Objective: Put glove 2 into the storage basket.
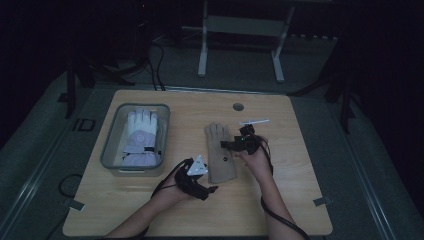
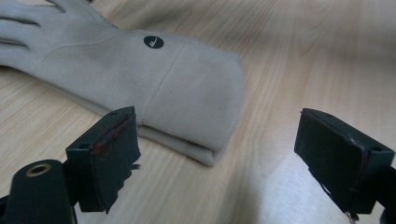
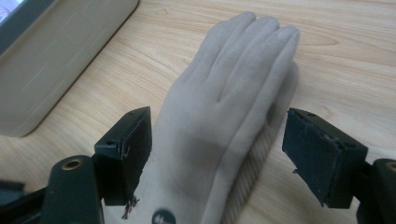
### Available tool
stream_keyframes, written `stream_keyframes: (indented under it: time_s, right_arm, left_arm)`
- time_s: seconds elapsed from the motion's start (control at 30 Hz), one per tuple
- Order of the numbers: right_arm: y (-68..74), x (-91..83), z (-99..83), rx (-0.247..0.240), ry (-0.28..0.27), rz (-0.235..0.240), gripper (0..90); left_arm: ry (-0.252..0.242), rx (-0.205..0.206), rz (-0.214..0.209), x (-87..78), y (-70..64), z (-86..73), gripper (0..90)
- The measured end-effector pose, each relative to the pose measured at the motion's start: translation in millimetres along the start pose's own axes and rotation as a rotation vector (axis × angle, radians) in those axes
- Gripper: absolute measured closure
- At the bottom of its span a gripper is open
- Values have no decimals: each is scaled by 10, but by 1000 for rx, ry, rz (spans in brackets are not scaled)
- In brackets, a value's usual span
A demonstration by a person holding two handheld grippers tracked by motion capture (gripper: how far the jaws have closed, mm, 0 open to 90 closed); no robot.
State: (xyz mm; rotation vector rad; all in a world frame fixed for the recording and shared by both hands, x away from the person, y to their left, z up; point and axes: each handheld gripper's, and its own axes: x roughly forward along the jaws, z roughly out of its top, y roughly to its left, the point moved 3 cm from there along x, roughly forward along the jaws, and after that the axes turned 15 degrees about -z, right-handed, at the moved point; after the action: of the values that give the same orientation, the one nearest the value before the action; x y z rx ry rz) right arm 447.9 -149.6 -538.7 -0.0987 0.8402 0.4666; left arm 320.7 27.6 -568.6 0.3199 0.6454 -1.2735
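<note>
Nearest me, my left tool (image 1: 212,189) sits low over the desk (image 1: 280,210) with its jaws spread wide and nothing between them; in the left gripper view the cuff end of the beige glove (image 2: 154,79) lies just past the jaws, its folded edge toward my ten o'clock, so I judge I am lined up to take the cuff. A little farther out, my right tool (image 1: 226,145) is over the palm of that glove (image 1: 220,152); in the right gripper view its jaws stand apart on either side of the glove (image 3: 224,126), one jaw at each flank, clamping nothing; the wide stance looks meant to straddle the hand part while the other tool takes the cuff.

The glove lies flat at the middle of the desk, fingers pointing to twelve o'clock, cuff toward me; a small dark round mark (image 2: 153,42) sits near its wrist. At ten o'clock from it stands a clear bin (image 1: 111,150) holding a pale, bulkier glove (image 1: 141,137); I take it the beige one is bound there too. Beyond, at one o'clock, lies a small white object (image 1: 254,121) I cannot identify.

The scene is dim; the far room is black; whether my right jaws touch the cloth I cannot tell.
</note>
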Motion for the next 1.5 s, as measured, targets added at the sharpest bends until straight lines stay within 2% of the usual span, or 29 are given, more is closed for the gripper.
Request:
stream_keyframes:
  time_s: [0.07, 0.1, 0.37, 0.47, 0.53, 0.63, 0.7, 0.77, 0.9, 0.97, 1.0, 1.03, 1.17, 1.37, 1.5]
  right_arm:
    - [5, 73, 17, 11, 14, -1, 239]
    - [9, 107, 16, 13, 25, 2, 239]
    - [17, 328, -80, 12, 90, -30, 244]
    - [29, 350, -109, -16, 98, -42, 324]
    - [37, 340, -109, -25, 110, -38, 433]
    - [53, 332, -109, -12, 131, -24, 535]
    - [58, 327, -105, -5, 140, -21, 585]
    - [68, 320, -100, -6, 146, -21, 615]
    - [76, 315, -101, 5, 148, -14, 674]
    - [85, 309, -100, 8, 142, -15, 702]
    - [88, 306, -99, 4, 134, -19, 711]
    - [93, 301, -98, 9, 130, -21, 721]
    - [114, 267, -76, 1, 122, -23, 739]
    - [166, 178, -18, 21, 97, 23, 743]
    - [229, 72, 57, 16, 69, 35, 742]
  left_arm:
    - [20, 22, 20, 45, 7, 28, 140]
    - [27, 34, 17, 50, 12, 37, 147]
    - [106, 50, 3, 205, 91, 104, 148]
    - [135, 58, 3, 259, 108, 99, 155]
    - [144, 62, 4, 280, 112, 95, 189]
    - [172, 82, 3, 314, 107, 93, 229]
    - [202, 99, 3, 335, 101, 92, 253]
    - [207, 99, 1, 335, 103, 103, 272]
    - [214, 97, 51, 317, 137, 126, 495]
    - [227, 112, 102, 319, 139, 136, 663]
    - [228, 120, 113, 317, 135, 143, 734]
    - [224, 117, 111, 312, 130, 150, 765]
    - [219, 118, 106, 250, 104, 185, 803]
    - [217, 132, 106, 109, 58, 254, 807]
    - [208, 143, 113, -8, 28, 301, 807]
